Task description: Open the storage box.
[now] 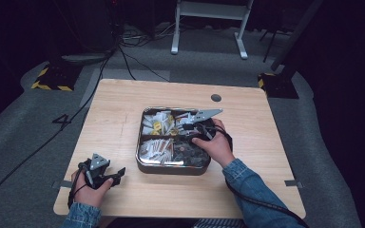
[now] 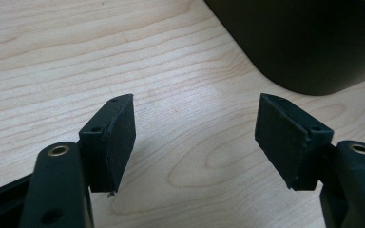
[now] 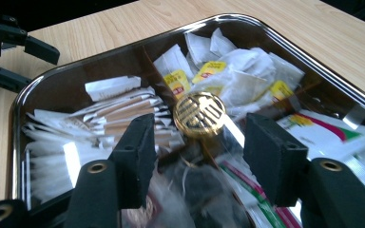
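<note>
Your left gripper rests on the light wooden table at its near left corner, jaws spread wide with bare wood between the pads; it grasps nothing. Just to its right stands the square dark metal tray with rounded corners, near the middle of the table and divided into compartments. The near-left compartment holds paper stick sachets; the far compartments hold white tea-bag envelopes with yellow labels.

A transparent lid with a round gold-coloured knob appears to cover the tray: reflections run across the contents, and the knob sits at the tray's centre. Your right gripper hangs over the tray, its jaws parted on either side of the knob, just short of it. The pads do not press on it, so treat this gripper as released.

Handling notes:
- Expect the lid to be light and rigid, but smooth and slippery at any edge.
- Take hold at the knob only. Set the pads squarely on its opposite sides, below the widest part.
- The knob looks polished; a shallow pinch may slide off.
- Lift straight up, so that the lid does not drag on the tray.
</note>
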A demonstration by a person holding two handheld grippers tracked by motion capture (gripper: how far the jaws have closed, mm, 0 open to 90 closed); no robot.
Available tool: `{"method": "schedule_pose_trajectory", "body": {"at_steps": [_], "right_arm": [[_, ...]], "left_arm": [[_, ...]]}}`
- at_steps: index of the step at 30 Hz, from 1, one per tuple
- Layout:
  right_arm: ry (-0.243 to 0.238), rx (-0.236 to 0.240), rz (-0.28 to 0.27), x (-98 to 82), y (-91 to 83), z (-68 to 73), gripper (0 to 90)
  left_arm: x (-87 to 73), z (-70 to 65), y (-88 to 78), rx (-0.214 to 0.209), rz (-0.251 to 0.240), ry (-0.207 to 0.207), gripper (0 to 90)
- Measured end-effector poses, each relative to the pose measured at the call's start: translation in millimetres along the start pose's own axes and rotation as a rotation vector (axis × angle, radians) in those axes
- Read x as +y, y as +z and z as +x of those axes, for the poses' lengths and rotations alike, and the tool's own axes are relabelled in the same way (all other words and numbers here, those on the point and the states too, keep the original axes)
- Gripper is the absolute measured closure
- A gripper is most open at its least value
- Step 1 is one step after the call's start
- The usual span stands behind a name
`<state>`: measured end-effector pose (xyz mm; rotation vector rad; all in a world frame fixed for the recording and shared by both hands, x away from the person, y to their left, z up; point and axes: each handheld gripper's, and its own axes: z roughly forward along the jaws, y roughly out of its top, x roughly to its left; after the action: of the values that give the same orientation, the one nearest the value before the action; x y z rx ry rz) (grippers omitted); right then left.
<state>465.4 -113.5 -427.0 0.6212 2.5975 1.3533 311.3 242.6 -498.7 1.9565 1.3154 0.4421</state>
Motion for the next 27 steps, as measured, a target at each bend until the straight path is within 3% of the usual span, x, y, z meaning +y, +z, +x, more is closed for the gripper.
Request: {"method": "schedule_pose_trajectory", "body": {"at_steps": [2,9,12,17,20,25,27], "right_arm": [[0.032,0.016,0.013,2.0,10.4,-1.6,47.3],[0.035,0.0,0.056,2.3,23.2,-4.2,50.6],[0.014,-0.021,0.091,2.0,26.1,-4.0,53.1],[-0.029,-0.025,0.107,4.5,29.6,-2.4,54.1],[-0.029,-0.022,0.112,6.7,32.0,-2.5,54.3],[-0.044,-0.034,0.11,9.1,36.5,1.1,58.6],[-0.041,-0.04,0.103,8.5,35.9,1.7,59.0]], "left_arm": [[1.4,2.0,4.0,0.001,0.004,-0.005,30.6],[4.2,6.2,10.9,0.017,0.01,-0.008,30.5],[5.1,5.9,12.3,0.011,0.011,-0.012,30.1],[7.7,6.4,15.1,0.016,0.014,-0.008,28.6],[9.4,6.9,16.8,0.02,0.017,-0.002,27.8],[13.5,3.2,22.7,0.048,0.042,0.066,24.7],[14.1,3.1,23.2,0.047,0.045,0.064,23.8]]}}
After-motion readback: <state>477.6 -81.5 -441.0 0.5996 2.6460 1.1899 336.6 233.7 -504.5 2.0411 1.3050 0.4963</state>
